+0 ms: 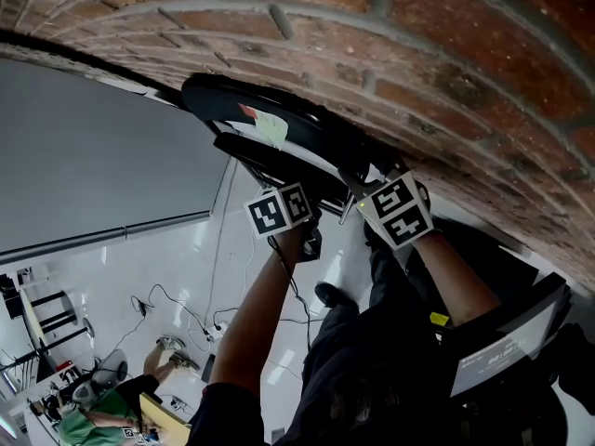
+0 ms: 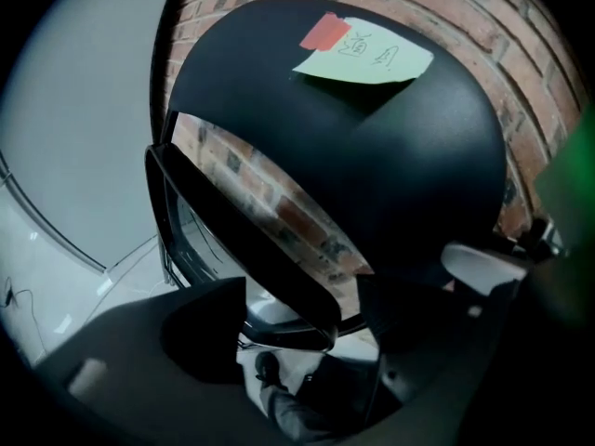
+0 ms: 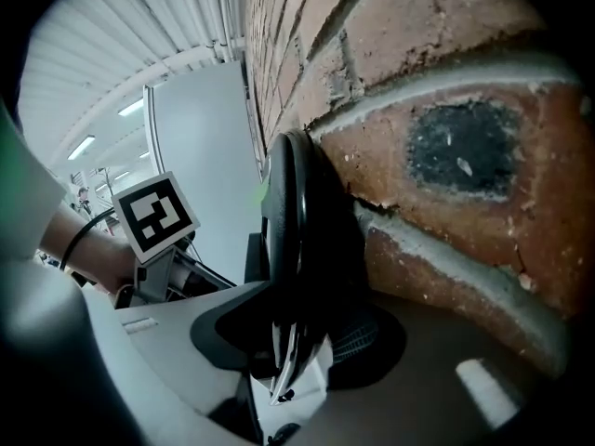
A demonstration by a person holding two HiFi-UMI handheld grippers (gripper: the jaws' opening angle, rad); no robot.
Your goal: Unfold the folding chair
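Observation:
A black folding chair (image 1: pixel 270 128) leans folded against the brick wall, with a green note (image 1: pixel 270 126) and red tape on its back. In the left gripper view the rounded back (image 2: pixel 372 165) fills the frame, and a black seat edge (image 2: pixel 251 249) runs down between the jaws of my left gripper (image 2: pixel 297 328), which stands open without pressing on it. In the right gripper view the chair (image 3: pixel 288 221) is seen edge-on beside the bricks. My right gripper (image 3: pixel 297 337) is shut on that lower edge, a pad on each side. Both marker cubes (image 1: pixel 279 210) (image 1: pixel 400 210) sit just below the chair.
The brick wall (image 1: pixel 446 72) is directly behind the chair, and a grey panel (image 1: pixel 102 156) stands to its left. The white floor (image 1: pixel 186 277) has cables lying on it. A person in green (image 1: pixel 93 416) sits at the lower left. A dark screen (image 1: pixel 507 347) is at the lower right.

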